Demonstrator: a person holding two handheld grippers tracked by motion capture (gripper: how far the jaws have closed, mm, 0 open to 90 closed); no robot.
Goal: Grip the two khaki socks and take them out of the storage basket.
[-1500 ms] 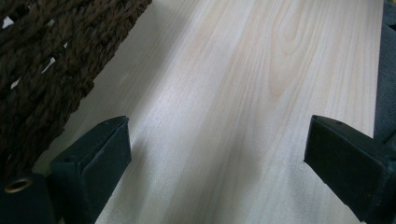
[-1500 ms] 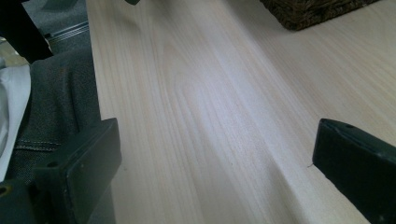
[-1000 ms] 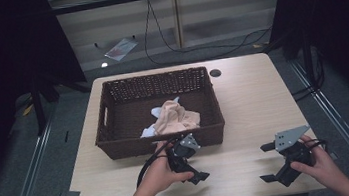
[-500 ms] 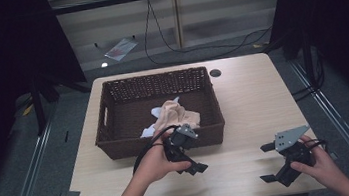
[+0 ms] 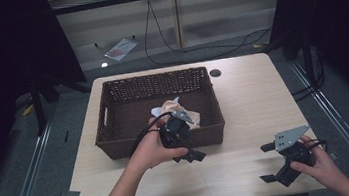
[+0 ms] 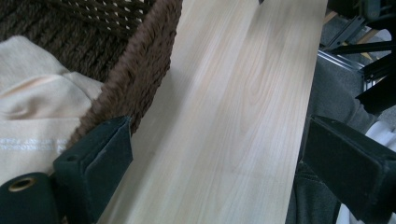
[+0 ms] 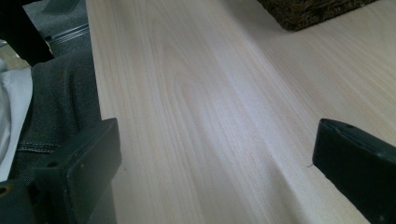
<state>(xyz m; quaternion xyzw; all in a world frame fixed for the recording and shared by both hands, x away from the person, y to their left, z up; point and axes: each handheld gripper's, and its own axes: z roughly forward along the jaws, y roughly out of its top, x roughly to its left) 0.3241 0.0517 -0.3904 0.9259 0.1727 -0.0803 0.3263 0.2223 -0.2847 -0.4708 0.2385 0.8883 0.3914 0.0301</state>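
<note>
Beside the basket's (image 5: 118, 150) near wall, left gripper (image 5: 184, 142) raised, jaws spread wide on nothing, one tip at the rim by the beige cloth (image 6: 32, 116). Well right of the basket, right gripper (image 5: 277, 162) low on the table (image 5: 243, 99), jaws wide apart, empty, hand (image 5: 316, 163) wrapped behind.

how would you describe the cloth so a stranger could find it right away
On the pale wooden table stands a dark brown woven wicker basket. Inside it, against the near wall, lies a crumpled beige cloth. It is the pale, soft heap in the basket, with a bit of light blue fabric at its edge.
</note>
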